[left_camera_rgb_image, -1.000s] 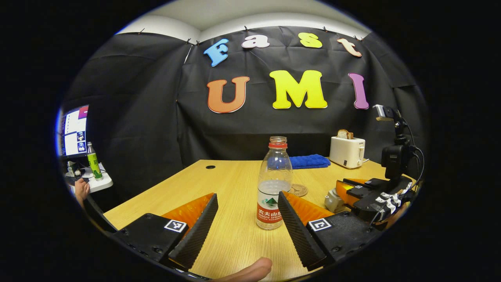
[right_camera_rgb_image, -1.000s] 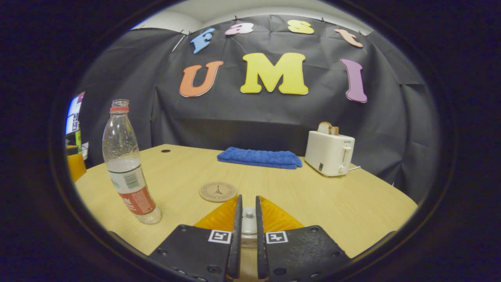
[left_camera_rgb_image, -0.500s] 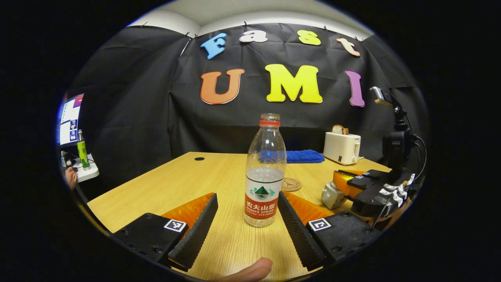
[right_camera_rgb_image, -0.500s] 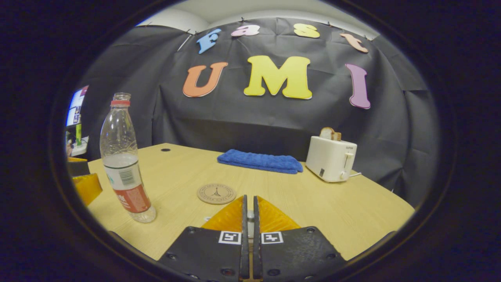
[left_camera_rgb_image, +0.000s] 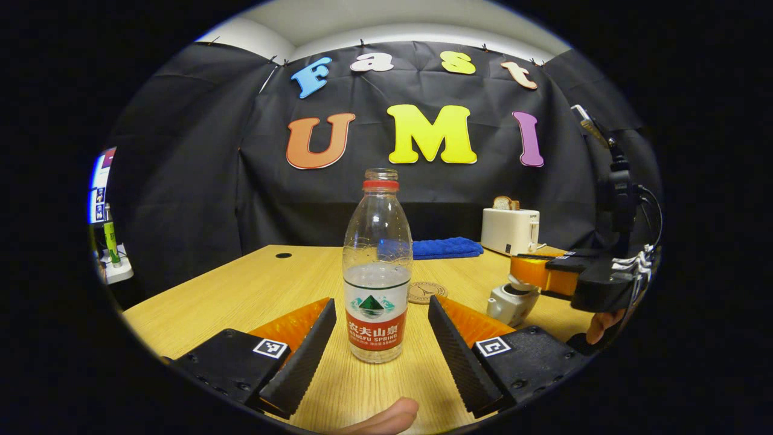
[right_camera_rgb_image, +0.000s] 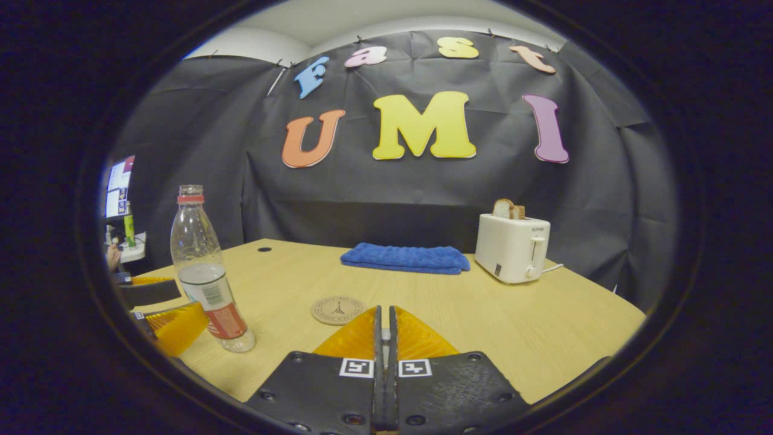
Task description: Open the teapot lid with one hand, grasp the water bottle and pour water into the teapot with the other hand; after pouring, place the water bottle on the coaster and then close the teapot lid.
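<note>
Water bottle (left_camera_rgb_image: 377, 284) stands upright on the table (left_camera_rgb_image: 253, 290) between the wide-spread fingers of the left gripper (left_camera_rgb_image: 379, 329), lined up for a grasp. Farther right, the right gripper (right_camera_rgb_image: 384, 338) pinches the teapot lid's knob (right_camera_rgb_image: 385, 334) above the teapot (left_camera_rgb_image: 510, 302), baring its mouth for pouring; the coaster (right_camera_rgb_image: 338, 310) waits beyond.

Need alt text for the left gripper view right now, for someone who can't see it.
The left gripper is open, fingers either side of an upright, uncapped water bottle on the wooden table. To the right, the right gripper sits over the teapot; a coaster lies behind the bottle.
</note>
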Demonstrator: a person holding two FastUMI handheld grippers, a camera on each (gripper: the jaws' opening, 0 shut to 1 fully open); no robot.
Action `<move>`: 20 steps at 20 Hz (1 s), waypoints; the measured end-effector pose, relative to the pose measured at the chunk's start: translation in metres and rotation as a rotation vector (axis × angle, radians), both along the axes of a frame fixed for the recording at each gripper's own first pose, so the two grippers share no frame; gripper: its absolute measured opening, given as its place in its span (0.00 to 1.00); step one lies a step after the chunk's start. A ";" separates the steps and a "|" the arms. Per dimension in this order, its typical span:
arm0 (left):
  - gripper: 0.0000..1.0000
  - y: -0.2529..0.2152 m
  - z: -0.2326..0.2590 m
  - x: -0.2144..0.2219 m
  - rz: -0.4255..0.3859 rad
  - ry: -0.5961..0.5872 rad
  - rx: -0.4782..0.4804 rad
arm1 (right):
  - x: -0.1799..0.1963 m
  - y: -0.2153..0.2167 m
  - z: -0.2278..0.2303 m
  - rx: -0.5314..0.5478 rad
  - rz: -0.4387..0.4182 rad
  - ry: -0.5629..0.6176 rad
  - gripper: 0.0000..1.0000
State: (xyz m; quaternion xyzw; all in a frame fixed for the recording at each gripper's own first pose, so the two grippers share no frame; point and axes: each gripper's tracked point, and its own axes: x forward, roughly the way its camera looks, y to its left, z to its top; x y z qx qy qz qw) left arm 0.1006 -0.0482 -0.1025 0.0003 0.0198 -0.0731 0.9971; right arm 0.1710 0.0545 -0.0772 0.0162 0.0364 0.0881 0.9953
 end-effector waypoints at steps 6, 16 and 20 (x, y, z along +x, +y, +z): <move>0.97 0.001 -0.003 0.035 0.007 -0.013 -0.003 | -0.015 -0.021 0.018 -0.013 -0.005 -0.058 0.02; 0.80 -0.004 -0.001 0.051 0.005 -0.006 0.025 | -0.024 -0.059 0.009 -0.030 -0.026 -0.064 0.02; 0.78 -0.006 -0.002 0.045 0.036 0.052 0.057 | -0.028 -0.080 0.006 -0.012 -0.044 -0.054 0.00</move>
